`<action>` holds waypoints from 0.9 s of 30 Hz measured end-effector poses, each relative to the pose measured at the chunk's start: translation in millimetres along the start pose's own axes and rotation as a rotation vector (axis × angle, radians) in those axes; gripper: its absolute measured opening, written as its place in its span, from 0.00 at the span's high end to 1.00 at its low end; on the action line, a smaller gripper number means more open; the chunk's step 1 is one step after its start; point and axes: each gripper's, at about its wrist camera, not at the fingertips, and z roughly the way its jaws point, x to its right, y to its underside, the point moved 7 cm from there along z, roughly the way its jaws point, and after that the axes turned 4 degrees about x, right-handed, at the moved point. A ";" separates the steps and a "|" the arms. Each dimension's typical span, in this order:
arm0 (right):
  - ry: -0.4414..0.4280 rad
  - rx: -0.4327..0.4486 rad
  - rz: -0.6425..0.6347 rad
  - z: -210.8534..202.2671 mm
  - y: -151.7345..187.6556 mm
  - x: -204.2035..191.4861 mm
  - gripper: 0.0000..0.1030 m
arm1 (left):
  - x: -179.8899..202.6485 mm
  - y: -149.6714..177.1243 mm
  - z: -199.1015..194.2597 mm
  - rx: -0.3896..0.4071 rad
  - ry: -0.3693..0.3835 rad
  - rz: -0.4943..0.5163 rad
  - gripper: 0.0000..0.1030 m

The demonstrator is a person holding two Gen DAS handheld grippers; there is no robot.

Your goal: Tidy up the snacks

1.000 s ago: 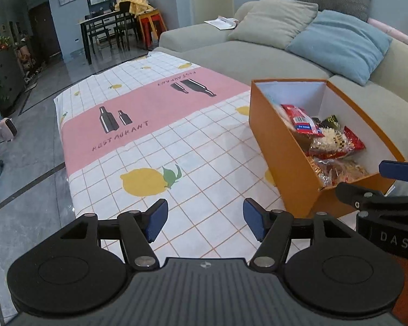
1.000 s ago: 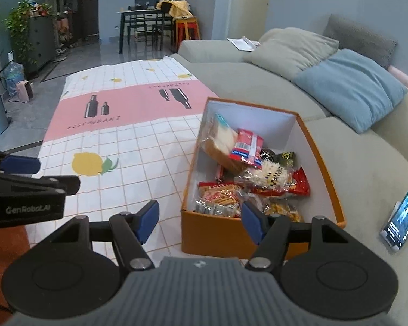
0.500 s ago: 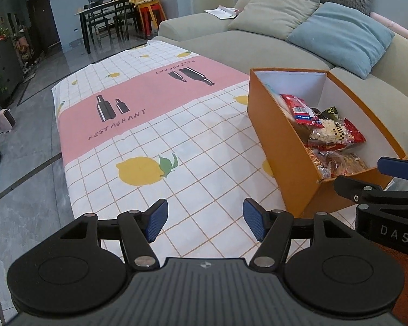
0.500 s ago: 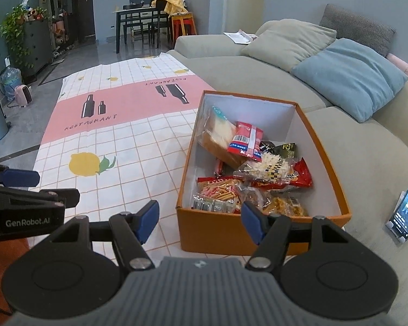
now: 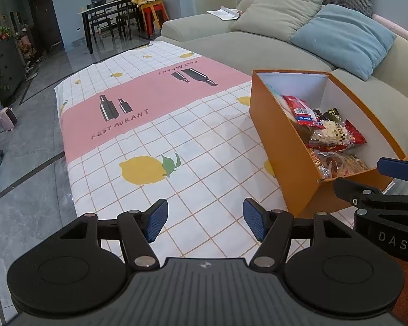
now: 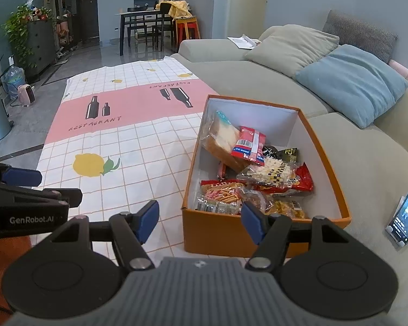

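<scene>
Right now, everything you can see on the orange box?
The orange box is a lidless rectangular carton, apparently cardboard, orange outside and white inside. It sits upright on the patterned tablecloth at the sofa-side edge, long axis running away from the cameras. Inside, snack packets are piled toward the near end, with a bread pack leaning on the left wall; the far end shows bare white wall. Neither gripper touches it.

Box (image 6: 212,231): matt orange cardboard, white inside. Snack packs (image 6: 258,179): glossy crinkled plastic film. Tablecloth (image 5: 149,125): smooth printed cloth with creases. Sofa (image 6: 367,168): matt woven fabric. Floor (image 5: 27,141): glossy grey tile. Fingers (image 5: 156,218): ribbed blue pads on matt black plastic.
</scene>
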 end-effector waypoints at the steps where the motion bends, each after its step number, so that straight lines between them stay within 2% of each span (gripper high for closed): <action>1: 0.000 0.001 -0.002 -0.2 0.0 -0.3 0.36 | 0.2 -0.2 -0.6 0.002 -0.002 0.002 0.27; 27: -0.006 -0.002 -0.016 1.8 1.0 -1.1 0.36 | 4.4 -2.2 -3.9 0.011 -0.014 0.026 0.27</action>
